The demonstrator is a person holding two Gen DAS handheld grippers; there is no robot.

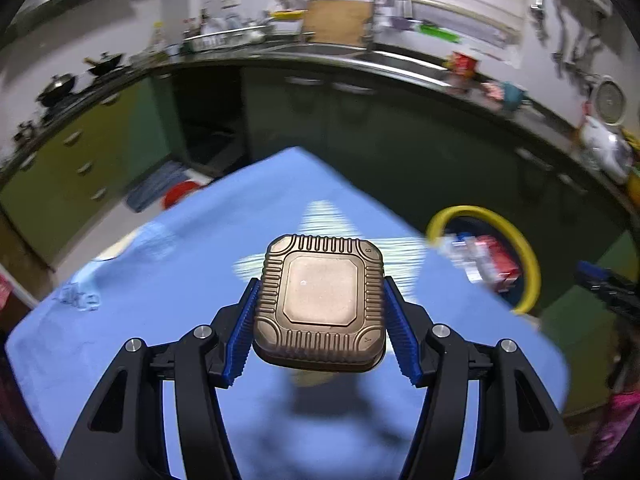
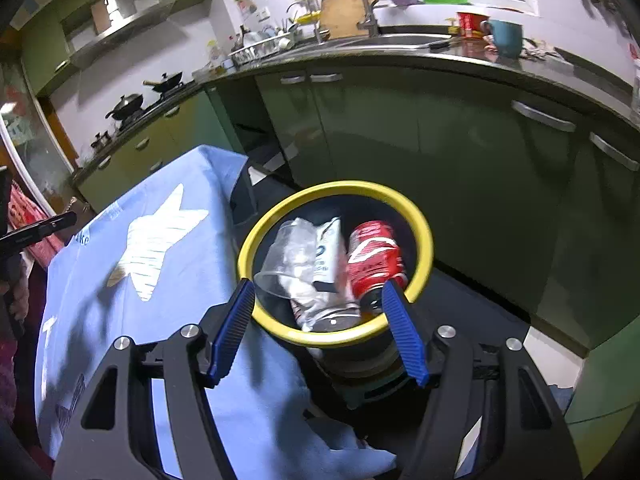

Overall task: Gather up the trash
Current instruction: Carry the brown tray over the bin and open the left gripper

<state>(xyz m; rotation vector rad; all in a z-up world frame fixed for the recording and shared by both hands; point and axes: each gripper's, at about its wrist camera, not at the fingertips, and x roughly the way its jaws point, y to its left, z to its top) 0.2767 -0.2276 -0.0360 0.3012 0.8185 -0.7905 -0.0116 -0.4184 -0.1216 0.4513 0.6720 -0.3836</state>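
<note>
My left gripper is shut on a bronze ribbed foil container, held bottom-up above the blue tablecloth, with both blue pads pressed against its sides. A crumpled piece of clear plastic lies on the cloth at the left. The yellow-rimmed bin stands off the table's right edge. My right gripper hangs open just above that bin, with nothing between its fingers. Inside the bin lie a red cola can, a clear plastic cup and a white packet.
Dark green cabinets and a counter with a sink curve around behind the table and bin. A red object and a mat lie on the floor beyond the table's far left corner. A pink sleeve shows at the right.
</note>
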